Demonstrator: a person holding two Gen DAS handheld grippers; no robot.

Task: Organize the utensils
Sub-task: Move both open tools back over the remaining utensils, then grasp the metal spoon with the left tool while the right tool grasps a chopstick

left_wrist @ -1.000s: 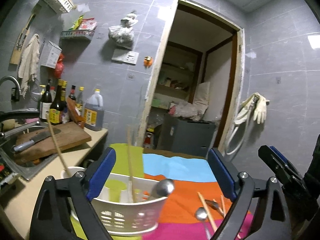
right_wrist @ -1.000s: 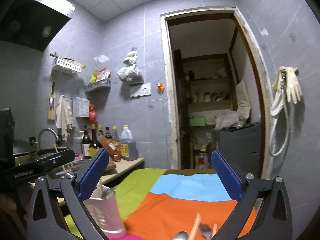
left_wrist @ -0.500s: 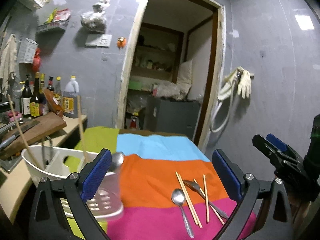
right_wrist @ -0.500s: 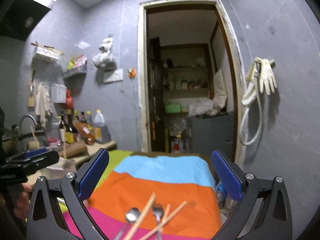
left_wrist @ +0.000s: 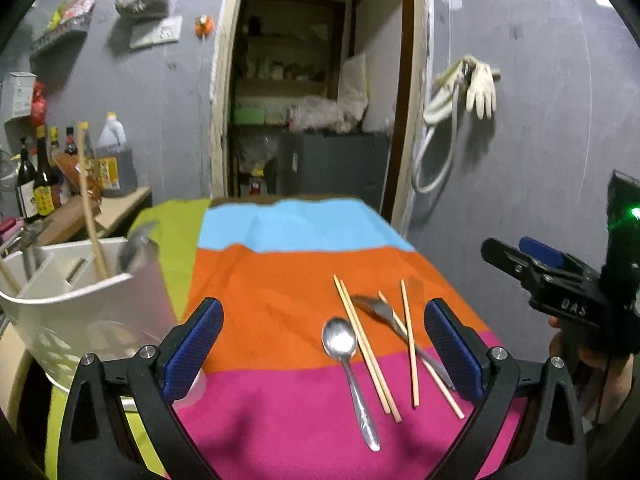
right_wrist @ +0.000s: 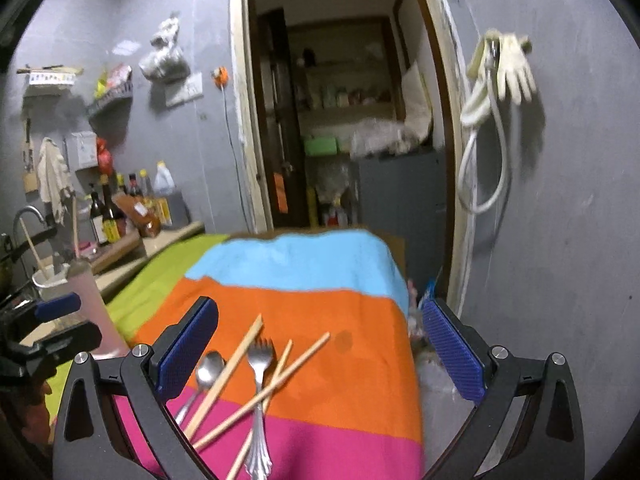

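On the striped tablecloth (left_wrist: 280, 280) lie a metal spoon (left_wrist: 347, 342), a fork (left_wrist: 378, 310) and several wooden chopsticks (left_wrist: 366, 350), loosely crossed. My left gripper (left_wrist: 322, 346) hovers over the cloth's near end, open and empty, with the spoon just ahead between its fingers' line. At the left stands a white utensil holder (left_wrist: 80, 304) with chopsticks and a ladle upright in it. My right gripper (right_wrist: 320, 352) is open and empty too, above the fork (right_wrist: 260, 360), spoon (right_wrist: 210, 364) and chopsticks (right_wrist: 228, 372). Each gripper appears at the edge of the other's view.
A counter at the left carries sauce bottles (left_wrist: 36, 188) and a cutting board (left_wrist: 68, 220). An open doorway (left_wrist: 312, 120) lies beyond the table. Rubber gloves (left_wrist: 478, 88) and a hose hang on the right wall, close to the table's right edge.
Both grippers have sunk and tipped down toward the table. The loose utensils have come fully into view and closer. The white holder has slid to the left edge of the left wrist view.
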